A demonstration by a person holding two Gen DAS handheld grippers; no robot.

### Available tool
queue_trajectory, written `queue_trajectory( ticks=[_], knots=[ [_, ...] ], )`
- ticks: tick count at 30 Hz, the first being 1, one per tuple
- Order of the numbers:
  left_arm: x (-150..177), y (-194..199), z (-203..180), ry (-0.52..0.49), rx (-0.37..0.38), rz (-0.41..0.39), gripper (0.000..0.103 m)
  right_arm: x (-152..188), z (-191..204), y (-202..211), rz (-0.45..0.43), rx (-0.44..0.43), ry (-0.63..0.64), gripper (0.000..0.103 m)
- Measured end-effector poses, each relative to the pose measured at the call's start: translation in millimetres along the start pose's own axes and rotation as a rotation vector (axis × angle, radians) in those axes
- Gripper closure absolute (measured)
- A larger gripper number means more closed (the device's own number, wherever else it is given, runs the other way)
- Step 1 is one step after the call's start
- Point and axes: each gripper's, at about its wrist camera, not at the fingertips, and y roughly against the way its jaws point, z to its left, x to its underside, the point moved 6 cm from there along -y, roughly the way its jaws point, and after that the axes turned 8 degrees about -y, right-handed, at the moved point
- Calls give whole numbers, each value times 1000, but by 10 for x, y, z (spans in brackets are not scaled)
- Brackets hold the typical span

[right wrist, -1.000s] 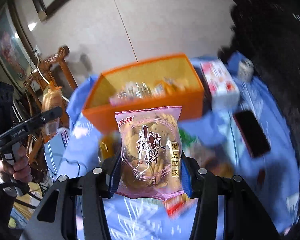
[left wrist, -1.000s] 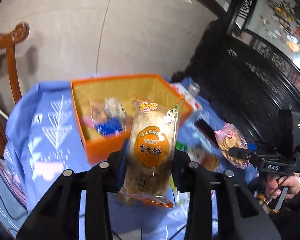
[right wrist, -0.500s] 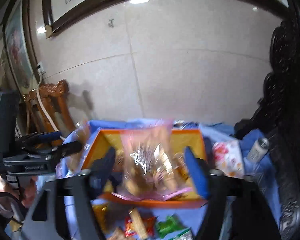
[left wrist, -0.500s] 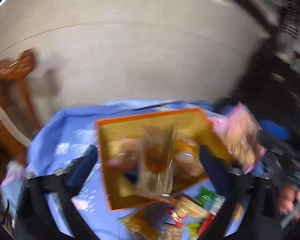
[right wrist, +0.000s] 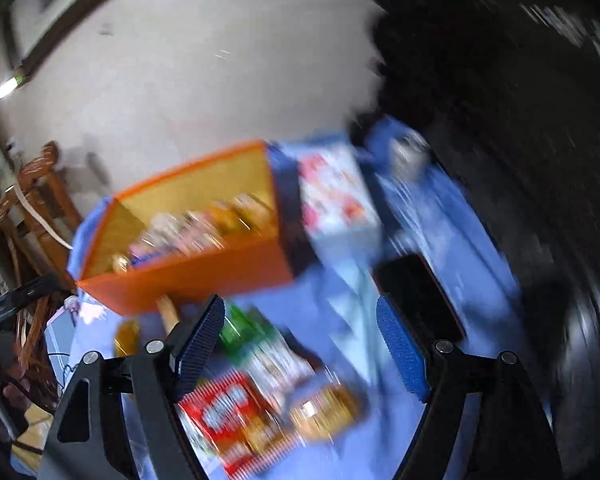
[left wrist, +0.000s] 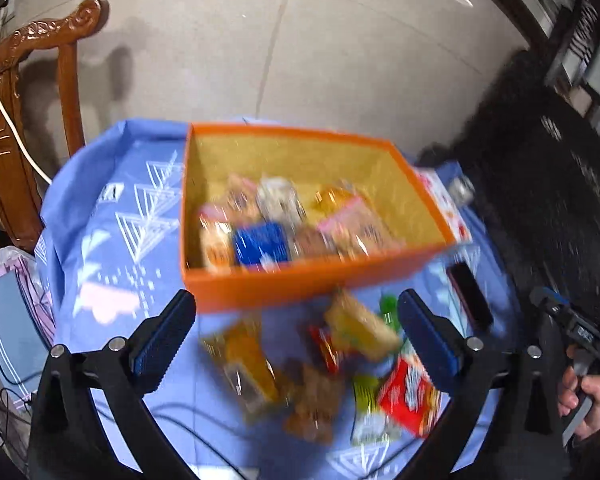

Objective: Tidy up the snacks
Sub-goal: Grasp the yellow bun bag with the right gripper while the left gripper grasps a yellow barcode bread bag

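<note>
Loose snacks [left wrist: 320, 368] blurred; box contents [right wrist: 196, 232] unreadable.

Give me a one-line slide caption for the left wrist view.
Open left hand-held gripper hovers above loose snack packets in front of a part-filled orange box.

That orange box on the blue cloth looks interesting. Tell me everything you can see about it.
The orange box is an open-topped rectangular container, bright orange outside with a yellowish, speckled lining; it looks like cardboard, though blur leaves that unsure. It sits level on the blue tablecloth, near the table's far side by the wall. Wrapped snacks lie across its floor, among them a blue packet and a pink-edged bag. A white patterned carton stands against its right end. Loose snacks lie in front. Neither gripper touches it.
</note>
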Motion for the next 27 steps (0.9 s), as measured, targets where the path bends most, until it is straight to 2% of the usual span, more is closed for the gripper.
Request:
queue_trajectory(
  ticks=[3,6,10,12,17,23,24,25,27],
  knots=[
    [244,43,-161,-36,14,26,4,366,-236,-32,42,41,-68,24],
    [466,70,-306,-76,31,54,4,701,-309,-135,97,49,-92,24],
    [650,95,-396,-100,32,88,4,954,-335,-327,161,56,-127,24],
    [701,135,-415,-99,34,89,4,1007,-340,-450,187,44,-185,24],
    [736,235,-379,-87,20,80,4,1006,-330,-716,209,78,-259,24],
    [758,302,-220,-51,-16,77,4,1026,-274,-1021,241,180,-238,24],
    [767,303,-180,-45,-26,78,4,1049,-265,-1061,246,205,-217,27],
    [778,302,-134,-39,-37,81,4,1062,-266,-1073,248,211,-209,35],
    [803,278,-52,-21,-50,90,4,1073,-258,-1068,239,203,-181,41]
  ],
)
